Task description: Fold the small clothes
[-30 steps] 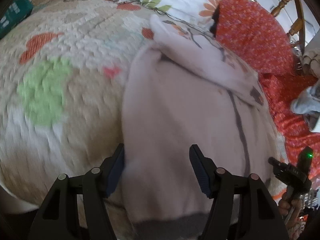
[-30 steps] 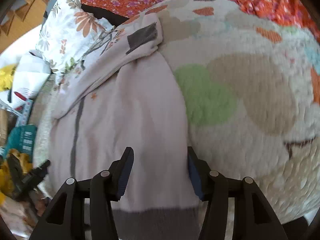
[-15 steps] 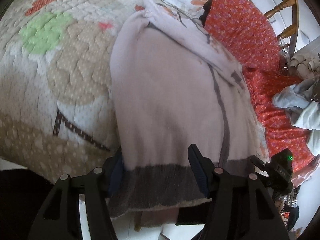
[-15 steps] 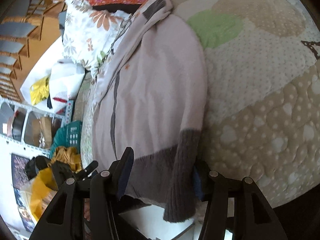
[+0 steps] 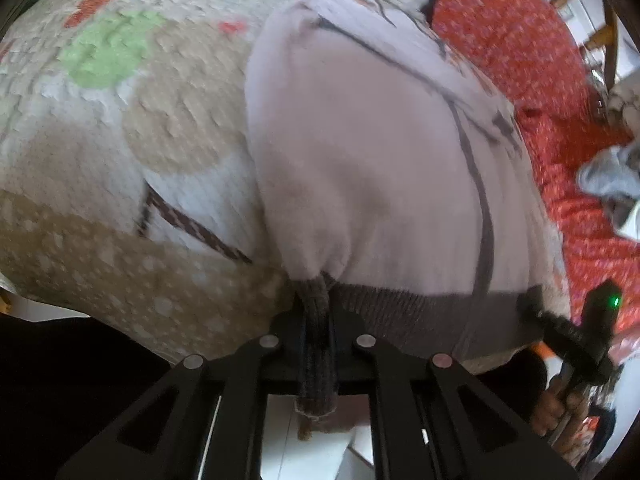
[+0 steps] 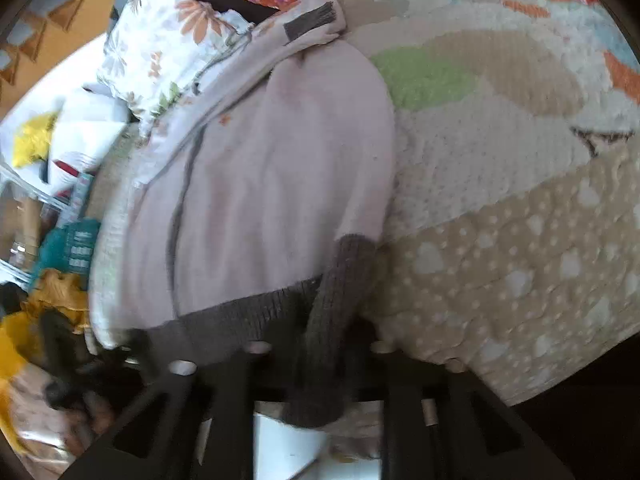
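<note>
Pinching the dark ribbed hem [image 5: 400,316] of a pale pink knitted sweater [image 5: 372,168], both claws are clamped; folding remains barely begun on the quilted bed [image 5: 120,128].

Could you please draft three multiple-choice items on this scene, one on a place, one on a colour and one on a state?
1. Where does the sweater lie?
A. on a patterned quilt
B. on a wooden chair
C. in a teal basket

2. What colour is its ribbed hem?
A. orange
B. dark grey-brown
C. green

3. How does the left hand-held gripper stand?
A. wide open above the cloth
B. shut on nothing
C. shut on the hem

Answers:
1 A, the quilt spreads under and beside the sweater.
2 B, the knitted band along the near edge is dark grey-brown against the pale body.
3 C, a bunched strip of hem runs between the closed fingers; the right hand-held gripper pinches it likewise.
</note>
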The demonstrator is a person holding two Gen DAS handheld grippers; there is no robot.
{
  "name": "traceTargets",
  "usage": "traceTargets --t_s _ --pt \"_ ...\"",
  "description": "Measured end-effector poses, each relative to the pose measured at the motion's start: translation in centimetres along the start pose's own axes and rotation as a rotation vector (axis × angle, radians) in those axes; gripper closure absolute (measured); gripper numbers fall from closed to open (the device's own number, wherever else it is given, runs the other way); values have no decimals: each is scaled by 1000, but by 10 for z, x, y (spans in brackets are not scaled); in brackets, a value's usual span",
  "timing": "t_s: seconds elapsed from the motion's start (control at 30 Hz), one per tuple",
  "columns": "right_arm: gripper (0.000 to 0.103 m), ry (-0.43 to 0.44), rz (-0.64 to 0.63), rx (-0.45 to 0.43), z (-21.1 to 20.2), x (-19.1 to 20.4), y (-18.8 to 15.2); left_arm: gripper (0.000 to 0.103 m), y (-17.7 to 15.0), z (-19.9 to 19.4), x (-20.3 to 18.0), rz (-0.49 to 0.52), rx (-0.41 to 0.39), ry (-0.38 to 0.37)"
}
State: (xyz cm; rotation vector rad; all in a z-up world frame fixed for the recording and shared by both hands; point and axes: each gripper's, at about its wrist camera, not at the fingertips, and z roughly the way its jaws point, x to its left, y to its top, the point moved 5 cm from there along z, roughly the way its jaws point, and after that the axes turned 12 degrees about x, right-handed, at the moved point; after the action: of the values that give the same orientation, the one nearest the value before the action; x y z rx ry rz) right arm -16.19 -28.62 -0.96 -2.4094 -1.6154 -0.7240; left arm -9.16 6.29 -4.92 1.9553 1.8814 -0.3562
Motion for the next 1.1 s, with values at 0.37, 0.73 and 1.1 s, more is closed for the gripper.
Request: traceTargets --t_s 0.37,0.73,1.1 --pt "95 123 -39 -3 -57 9 -32 96 -43 -76 5 -57 -90 -124" --pt "95 101 -42 37 -52 8 -51 96 -29 -66 21 -149 -62 -123" --pt "95 141 -71 -91 -76 61 99 96 149 -87 -9 -126 -174 -158"
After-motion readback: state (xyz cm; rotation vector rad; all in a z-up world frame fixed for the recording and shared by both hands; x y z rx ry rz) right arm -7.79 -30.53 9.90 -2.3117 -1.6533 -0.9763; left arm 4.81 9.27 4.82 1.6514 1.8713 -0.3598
